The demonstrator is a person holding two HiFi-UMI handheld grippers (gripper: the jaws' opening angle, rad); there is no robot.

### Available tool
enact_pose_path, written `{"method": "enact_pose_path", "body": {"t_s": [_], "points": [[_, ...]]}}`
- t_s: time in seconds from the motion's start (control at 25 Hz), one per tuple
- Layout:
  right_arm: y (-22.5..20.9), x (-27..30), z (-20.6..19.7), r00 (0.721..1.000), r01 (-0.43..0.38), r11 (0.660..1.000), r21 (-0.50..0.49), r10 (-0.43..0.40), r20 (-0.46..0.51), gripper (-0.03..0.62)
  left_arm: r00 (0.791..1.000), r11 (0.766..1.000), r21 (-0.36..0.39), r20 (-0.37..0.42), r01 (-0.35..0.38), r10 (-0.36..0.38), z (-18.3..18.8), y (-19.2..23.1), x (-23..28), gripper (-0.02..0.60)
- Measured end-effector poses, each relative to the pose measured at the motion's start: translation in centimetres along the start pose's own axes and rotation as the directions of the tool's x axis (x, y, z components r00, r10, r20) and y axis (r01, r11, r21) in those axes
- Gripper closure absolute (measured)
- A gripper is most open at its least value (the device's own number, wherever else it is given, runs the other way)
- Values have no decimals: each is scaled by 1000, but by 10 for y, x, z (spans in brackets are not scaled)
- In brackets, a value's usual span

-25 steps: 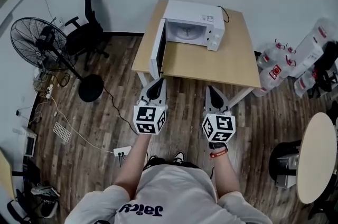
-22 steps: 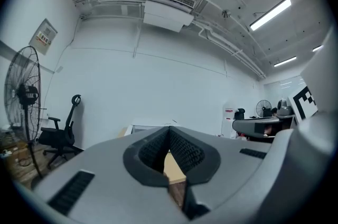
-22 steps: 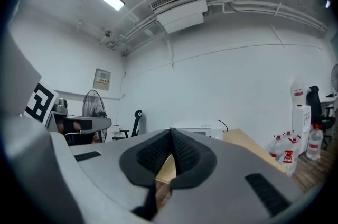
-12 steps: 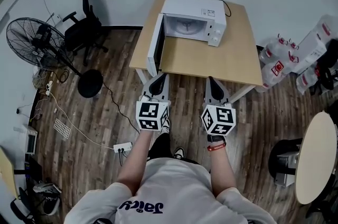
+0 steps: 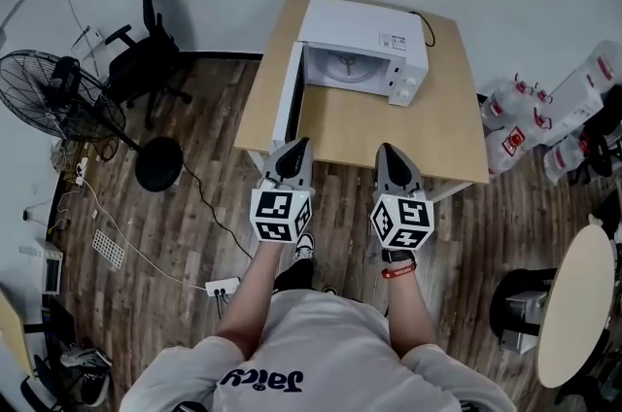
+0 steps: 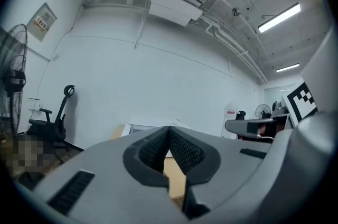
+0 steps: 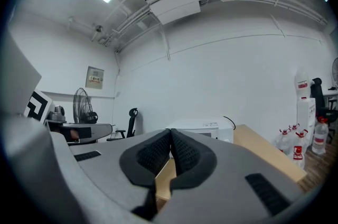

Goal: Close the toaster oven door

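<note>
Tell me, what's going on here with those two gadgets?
A person stands at a wooden table with a two-jaw gripper in each hand. The left gripper and right gripper are both shut and empty, pointing level toward the table. On it sits a white toaster oven with its door swung open to the left. Neither gripper appears to touch the door yet, so it is not closed.

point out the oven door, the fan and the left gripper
oven door [image 5: 288, 99], head view, top edge of the open door
fan [image 5: 44, 96], head view, its cage
left gripper [image 5: 296, 146], head view, its shut jaw tips
</note>
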State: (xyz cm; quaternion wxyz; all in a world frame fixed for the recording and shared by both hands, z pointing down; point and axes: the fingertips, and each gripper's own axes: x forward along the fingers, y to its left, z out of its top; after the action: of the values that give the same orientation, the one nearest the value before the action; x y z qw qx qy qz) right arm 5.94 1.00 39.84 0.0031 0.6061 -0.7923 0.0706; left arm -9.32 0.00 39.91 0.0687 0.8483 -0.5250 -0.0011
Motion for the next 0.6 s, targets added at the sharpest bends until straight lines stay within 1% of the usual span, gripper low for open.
{"method": "enact_pose_path", "body": {"t_s": [0.36,0.48,0.6], "points": [[4,103,8,1000,-22,1000,1,22,-12,578,997,997,21,-26,74,-73,15,46,85,563],[5,129,11,1000,-21,1000,-12,21,-16,578,995,995,21,-34,100,-99,19,60,106,563],[5,150,9,999,-24,1000,-10,23,-32,578,990,991,41,-55,129,-127,20,72,121,563]]}}
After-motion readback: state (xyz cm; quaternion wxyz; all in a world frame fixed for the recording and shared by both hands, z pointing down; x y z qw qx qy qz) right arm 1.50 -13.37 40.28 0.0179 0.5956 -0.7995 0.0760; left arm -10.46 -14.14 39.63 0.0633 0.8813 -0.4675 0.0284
